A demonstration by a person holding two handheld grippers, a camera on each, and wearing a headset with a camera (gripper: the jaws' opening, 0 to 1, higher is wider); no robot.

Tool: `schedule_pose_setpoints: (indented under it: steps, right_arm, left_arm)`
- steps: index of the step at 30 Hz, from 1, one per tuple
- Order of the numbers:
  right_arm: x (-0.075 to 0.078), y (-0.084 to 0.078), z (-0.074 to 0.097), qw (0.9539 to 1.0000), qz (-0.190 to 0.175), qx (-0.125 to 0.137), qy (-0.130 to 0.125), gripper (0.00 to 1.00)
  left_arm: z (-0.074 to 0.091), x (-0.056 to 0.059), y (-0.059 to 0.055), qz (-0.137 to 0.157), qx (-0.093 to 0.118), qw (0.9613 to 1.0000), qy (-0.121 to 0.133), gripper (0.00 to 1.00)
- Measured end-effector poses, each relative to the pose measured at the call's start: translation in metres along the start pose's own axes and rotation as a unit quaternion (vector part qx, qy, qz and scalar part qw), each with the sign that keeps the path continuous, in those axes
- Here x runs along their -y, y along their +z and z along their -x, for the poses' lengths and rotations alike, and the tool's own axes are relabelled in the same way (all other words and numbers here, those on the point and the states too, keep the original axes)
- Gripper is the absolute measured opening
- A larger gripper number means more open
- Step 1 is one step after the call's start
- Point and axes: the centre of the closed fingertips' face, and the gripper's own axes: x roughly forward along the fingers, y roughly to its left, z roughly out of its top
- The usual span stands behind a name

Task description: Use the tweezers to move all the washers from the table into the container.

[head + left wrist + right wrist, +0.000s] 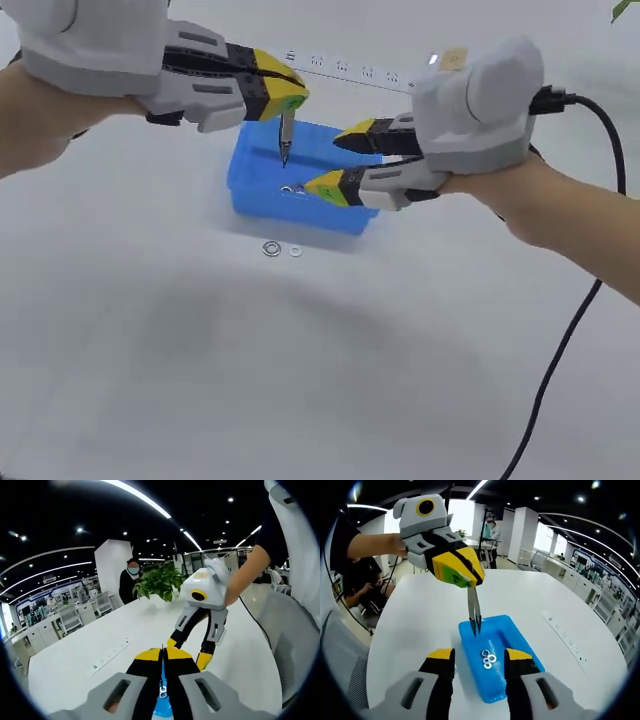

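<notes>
The left tool (pixel 285 100) is clamped on the tweezers (pixel 285 140), which hang point-down over the blue container (pixel 300 215). Their tips are low inside it and look pressed together. Whether they pinch anything is too small to tell. The right tool (pixel 322 163) hovers at the container's right side, its jaws wide with nothing between them. A cluster of washers (pixel 487 659) lies in the container. On the bench (pixel 200 350), just in front of the container's near wall, lie a big washer (pixel 271 248) and a small washer (pixel 295 251), side by side.

Those 2 look like what is left of the job. To do it well:
1. Lift the tips clear of the wall before coming forward.
2. Ease the clamp only enough to part the tips, so the tweezers don't slip.
3. Come in at a slant and pinch 1 washer by its rim, since flat washers will likely skate on the smooth bench.
4. Let go low over the container.
</notes>
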Motion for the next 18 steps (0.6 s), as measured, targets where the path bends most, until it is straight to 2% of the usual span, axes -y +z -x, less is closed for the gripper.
schedule_pose_setpoints:
  steps: [3, 5, 8, 10, 11, 12, 18]
  right_arm:
    - [-0.005, -0.007, 0.009, 1.0, 0.001, -0.001, -0.009, 0.47]
    - [-0.01, -0.014, 0.013, 0.9999, 0.0, -0.008, -0.011, 0.54]
    - [-0.016, -0.02, 0.019, 0.9998, 0.002, -0.009, -0.017, 0.63]
    - [-0.021, -0.024, 0.023, 0.9998, -0.002, -0.008, -0.019, 0.66]
    - [-0.023, -0.025, 0.024, 0.9998, -0.004, -0.008, -0.02, 0.67]
    - [-0.026, -0.027, 0.026, 0.9997, -0.007, -0.007, -0.021, 0.68]
    - [-0.037, -0.039, 0.037, 0.9993, -0.022, -0.003, -0.029, 0.75]
  left_arm:
    - [0.007, 0.002, 0.002, -0.001, 0.001, 1.0, 0.005, 0.04]
    - [0.011, 0.002, 0.003, 0.001, 0.004, 1.0, 0.009, 0.04]
    - [0.018, 0.004, 0.014, 0.025, 0.03, 0.999, 0.02, 0.04]
    - [0.022, 0.007, 0.016, 0.027, 0.032, 0.9988, 0.023, 0.04]
    - [0.023, 0.01, 0.016, 0.028, 0.033, 0.9988, 0.023, 0.04]
    - [0.02, 0.005, 0.014, 0.029, 0.035, 0.9987, 0.022, 0.04]
    - [0.024, 0.023, 0.004, 0.026, 0.033, 0.999, 0.016, 0.04]
